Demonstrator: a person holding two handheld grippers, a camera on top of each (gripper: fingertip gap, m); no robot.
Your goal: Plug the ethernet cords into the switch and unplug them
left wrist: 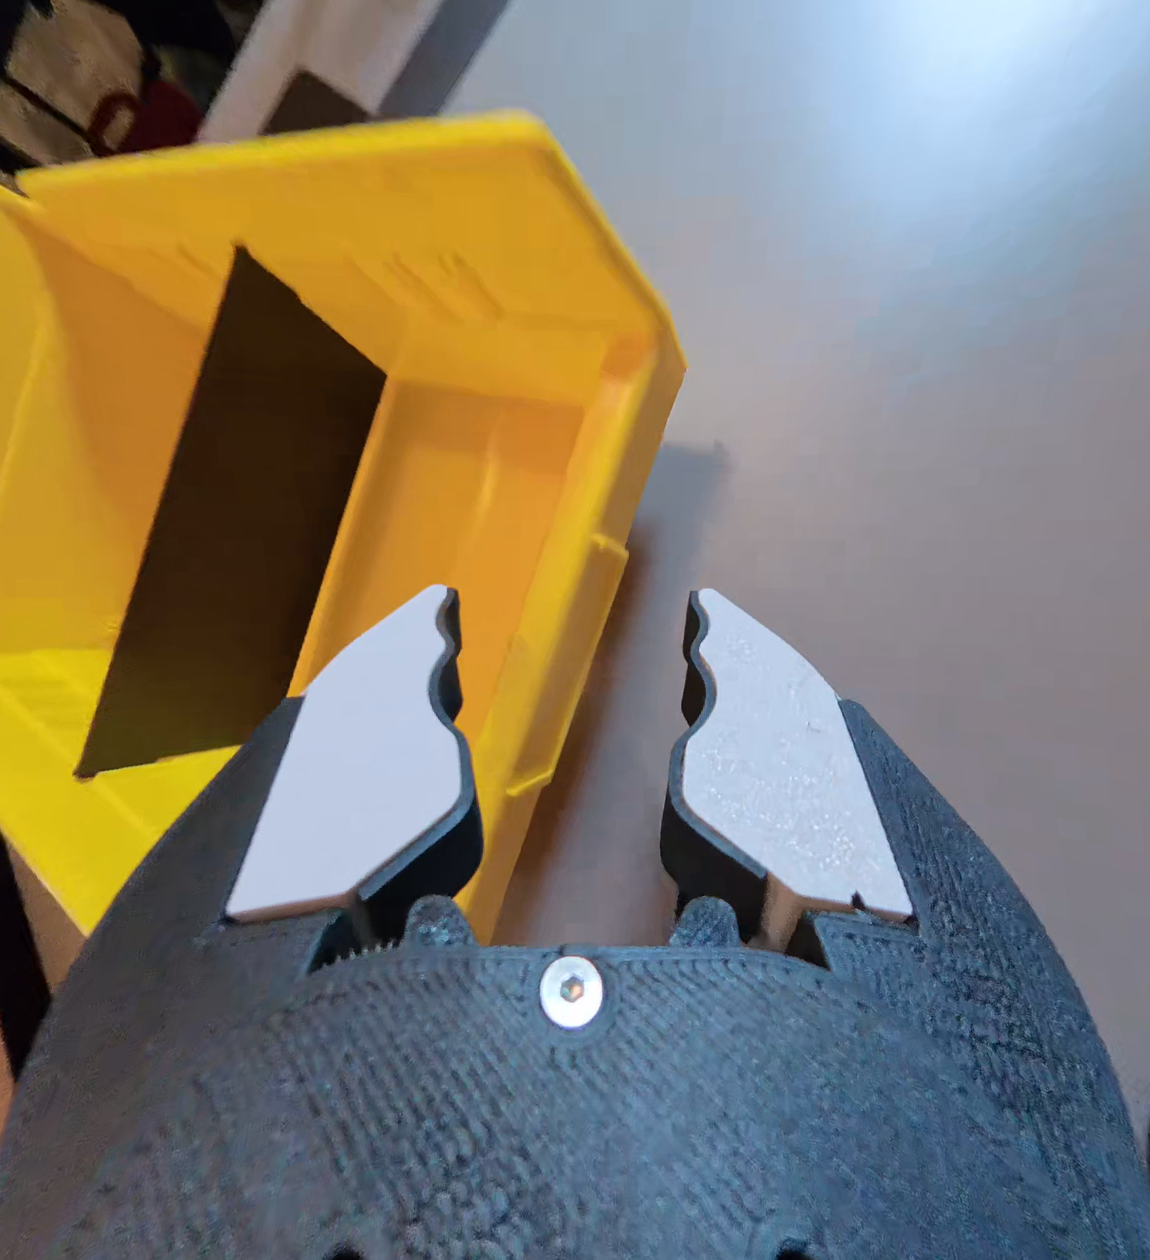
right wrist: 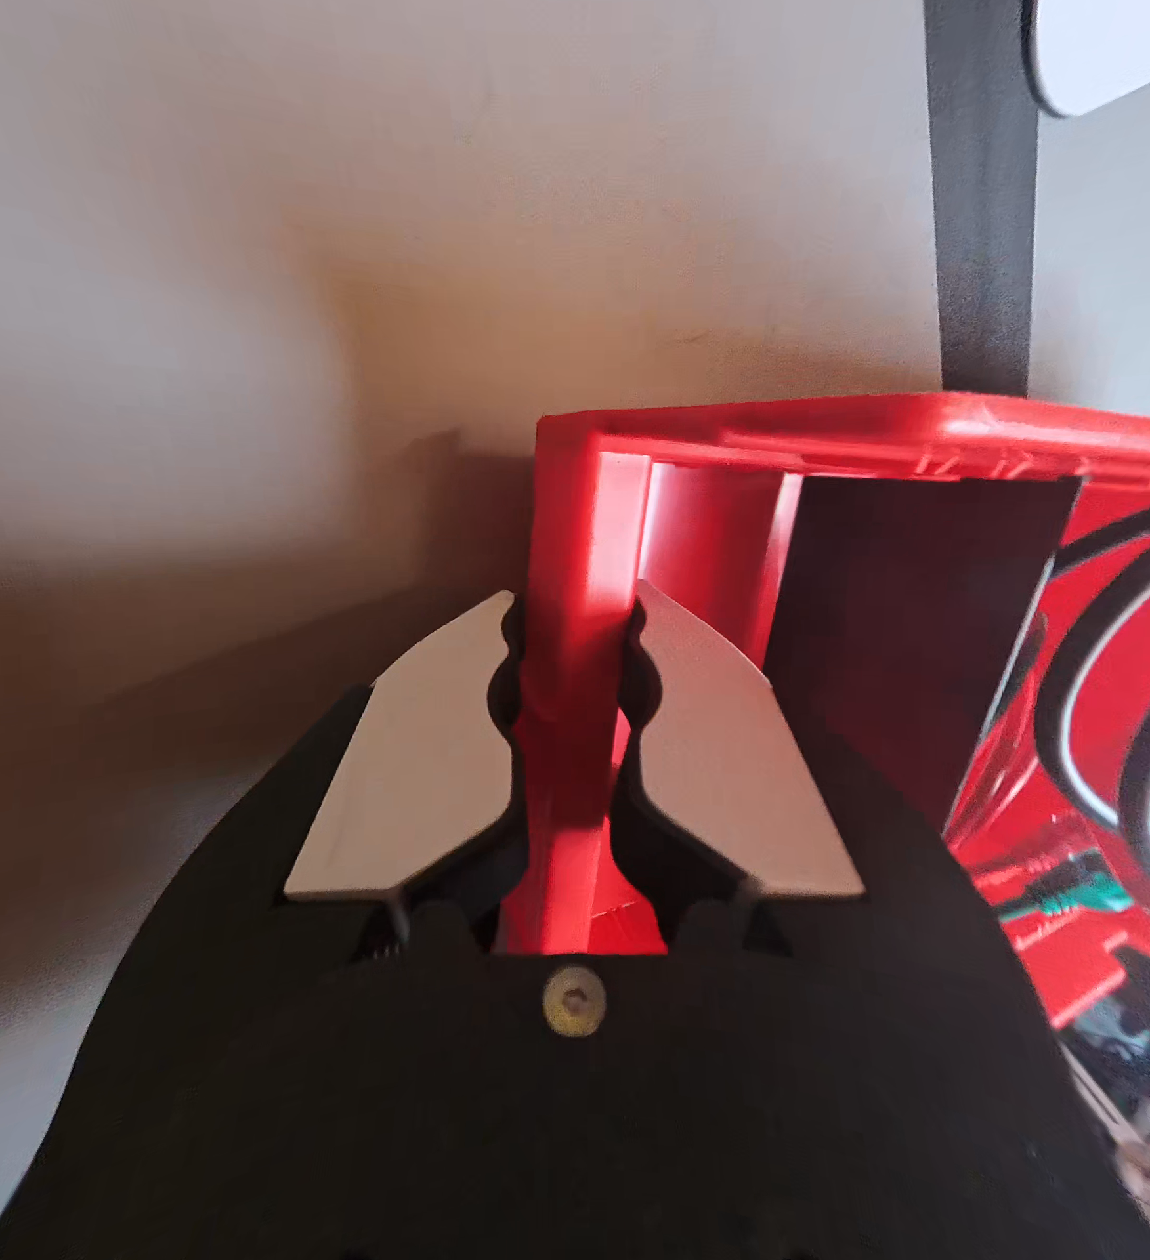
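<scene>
Red plastic fills the right gripper (right wrist: 576,607), whose fingers are clamped on the corner wall of a red bin (right wrist: 899,436), seemingly to steady or shift it; black cords (right wrist: 1104,682) coil inside beyond a dark divider (right wrist: 913,600). The left gripper (left wrist: 572,600) hangs with jaws apart and nothing between them, over the near edge of a yellow bin (left wrist: 422,204) on a pale table (left wrist: 899,341), likely free to reach next. No switch can be made out in either view.
</scene>
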